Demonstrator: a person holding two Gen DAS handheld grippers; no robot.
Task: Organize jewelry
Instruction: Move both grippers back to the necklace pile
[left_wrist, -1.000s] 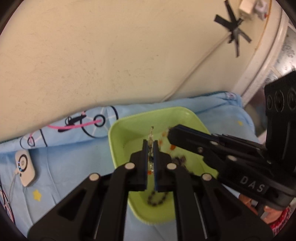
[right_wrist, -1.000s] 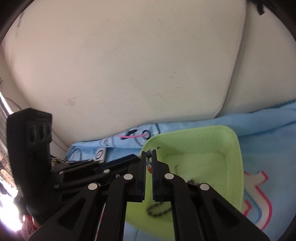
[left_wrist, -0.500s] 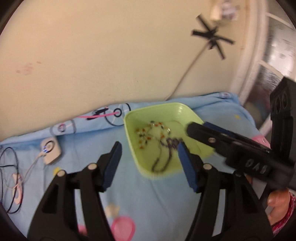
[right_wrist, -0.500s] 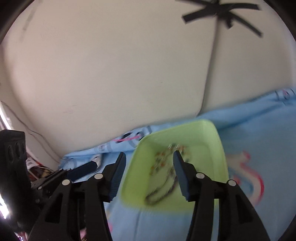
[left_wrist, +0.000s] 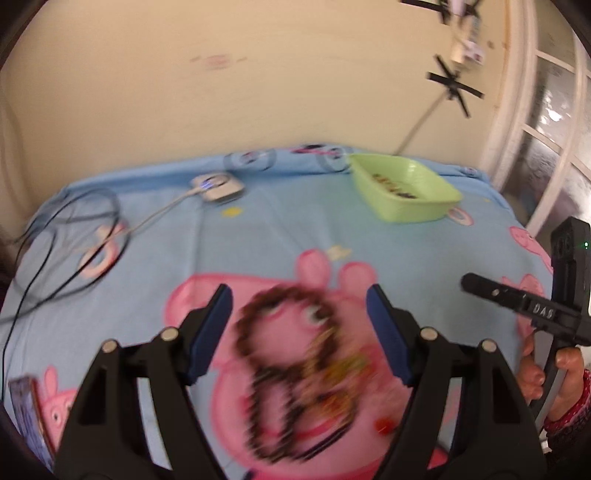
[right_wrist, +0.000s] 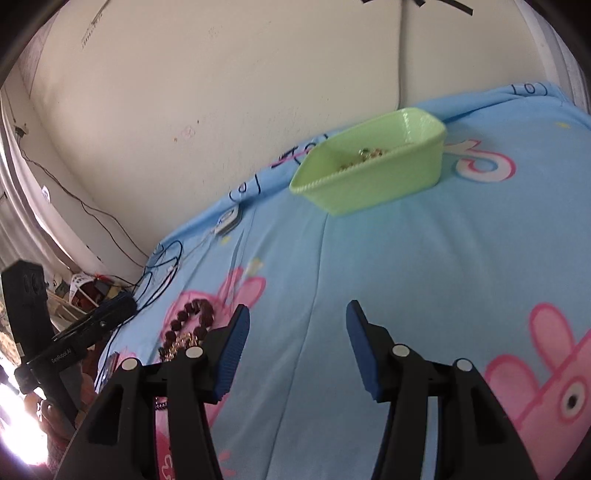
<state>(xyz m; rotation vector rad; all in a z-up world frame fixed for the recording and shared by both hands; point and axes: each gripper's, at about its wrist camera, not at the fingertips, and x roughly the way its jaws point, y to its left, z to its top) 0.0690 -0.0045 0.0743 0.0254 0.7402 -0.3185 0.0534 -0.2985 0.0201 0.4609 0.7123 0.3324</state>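
A light green tray (left_wrist: 406, 192) with jewelry in it sits at the far side of the blue cartoon sheet; it also shows in the right wrist view (right_wrist: 373, 166). My left gripper (left_wrist: 299, 325) is open and empty, just above a blurred pile of dark brown bead strands and gold chain (left_wrist: 295, 376) lying on the sheet. My right gripper (right_wrist: 295, 345) is open and empty over bare sheet, with the bead pile (right_wrist: 188, 328) to its left. The right gripper (left_wrist: 524, 314) shows at the right of the left wrist view.
A white charger with a cable (left_wrist: 218, 188) and loops of black wire (left_wrist: 66, 236) lie at the far left of the bed. The wall runs behind the tray. A window frame (left_wrist: 546, 122) is at the right. A small printed box (left_wrist: 26, 413) lies at the near left.
Both grippers opened, let go of the necklace into the green tray, and pulled back toward the near side. The left gripper now hovers over the bead pile.
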